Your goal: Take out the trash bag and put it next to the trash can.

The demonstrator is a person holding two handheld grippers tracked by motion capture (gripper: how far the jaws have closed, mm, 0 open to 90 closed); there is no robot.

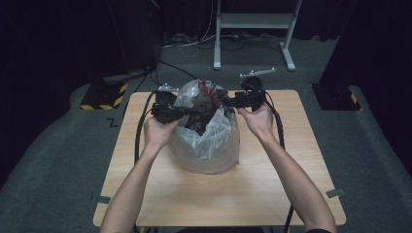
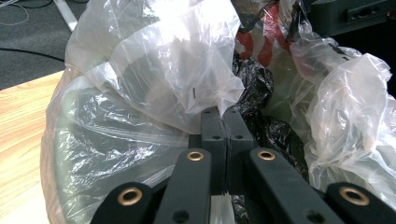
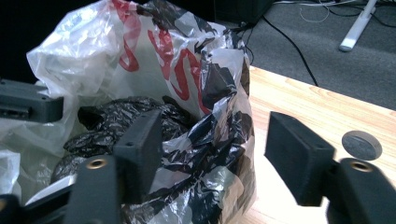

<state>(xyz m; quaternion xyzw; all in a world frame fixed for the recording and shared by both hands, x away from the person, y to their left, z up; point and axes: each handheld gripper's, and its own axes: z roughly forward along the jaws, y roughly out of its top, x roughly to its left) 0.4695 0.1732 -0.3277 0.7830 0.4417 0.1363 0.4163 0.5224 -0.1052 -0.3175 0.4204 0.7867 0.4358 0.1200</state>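
Clear plastic bag [image 1: 206, 145] stands upright at table [image 1: 160, 204] centre, long axis vertical, mouth pointing up, stuffed with crumpled black bags [image 3: 116, 121] and a white one printed red [image 3: 154, 51]. Your left gripper [image 1: 167, 112] is clamped tight on a fold of the clear rim [image 2: 187, 79] at the bag's left, likely pinning the mouth open. Your right gripper [image 1: 238, 103] sits at the right rim, jaws spread wide and gripping nothing; one pad [image 3: 140, 149] is inside the mouth, the other outside. A small round disc [image 3: 362, 144] lies on the wood just beside it.
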